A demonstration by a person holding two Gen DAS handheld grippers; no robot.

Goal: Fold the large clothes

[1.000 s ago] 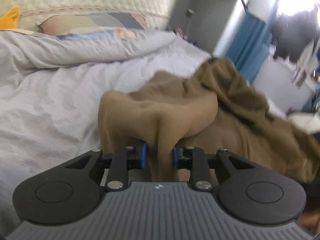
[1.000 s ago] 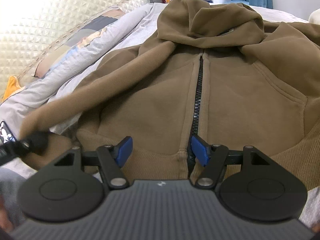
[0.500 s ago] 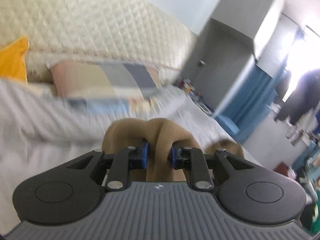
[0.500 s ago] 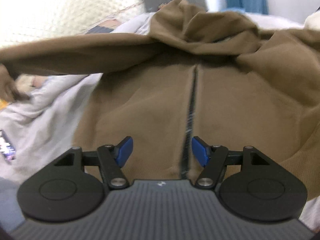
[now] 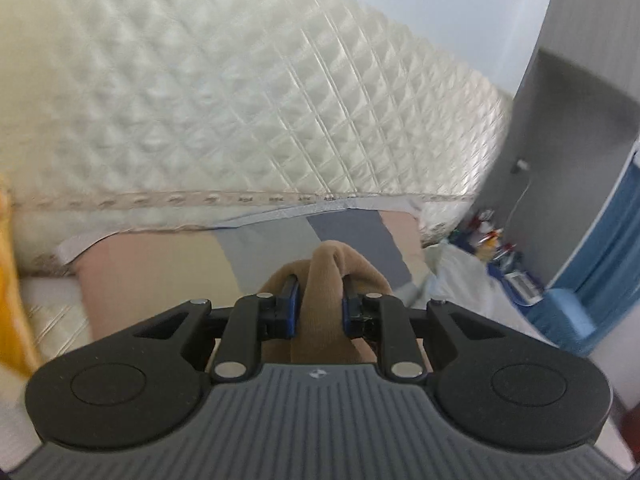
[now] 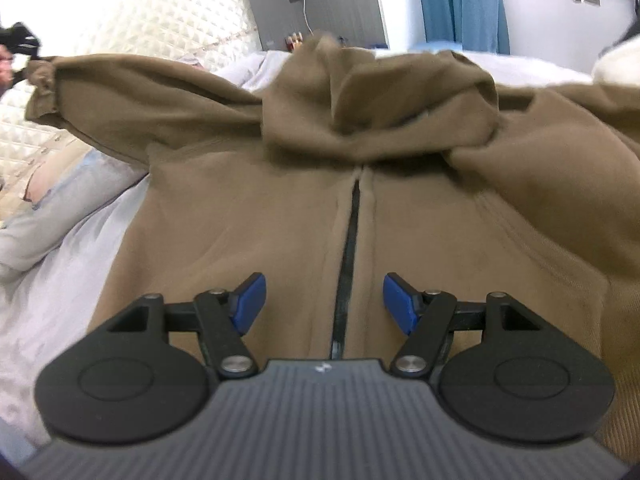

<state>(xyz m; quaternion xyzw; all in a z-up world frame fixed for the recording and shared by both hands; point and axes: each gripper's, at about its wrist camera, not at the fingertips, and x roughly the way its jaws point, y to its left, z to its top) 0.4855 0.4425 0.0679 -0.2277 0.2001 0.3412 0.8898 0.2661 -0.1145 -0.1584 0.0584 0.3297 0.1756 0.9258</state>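
Observation:
A brown zip hoodie (image 6: 280,216) lies face up on the bed, its black zipper (image 6: 348,240) running up the middle and its hood (image 6: 360,92) bunched at the far end. My left gripper (image 5: 318,304) is shut on the cuff of the hoodie's left sleeve (image 5: 324,280) and holds it raised. In the right wrist view that sleeve (image 6: 132,96) stretches up and out to the left, with the left gripper (image 6: 18,38) at its end. My right gripper (image 6: 324,300) is open and empty, low over the hem, its pads either side of the zipper.
The bed has a pale grey sheet (image 6: 60,264) and a patchwork pillow (image 5: 180,268) against a quilted cream headboard (image 5: 240,120). A grey cabinet (image 5: 580,120) and blue curtains (image 6: 460,0) stand beyond the bed. Small items crowd a bedside surface (image 5: 492,240).
My left gripper has lifted the sleeve cuff high and out to the left, pulling the sleeve straight. My right gripper stayed open over the hem, shifting slightly forward.

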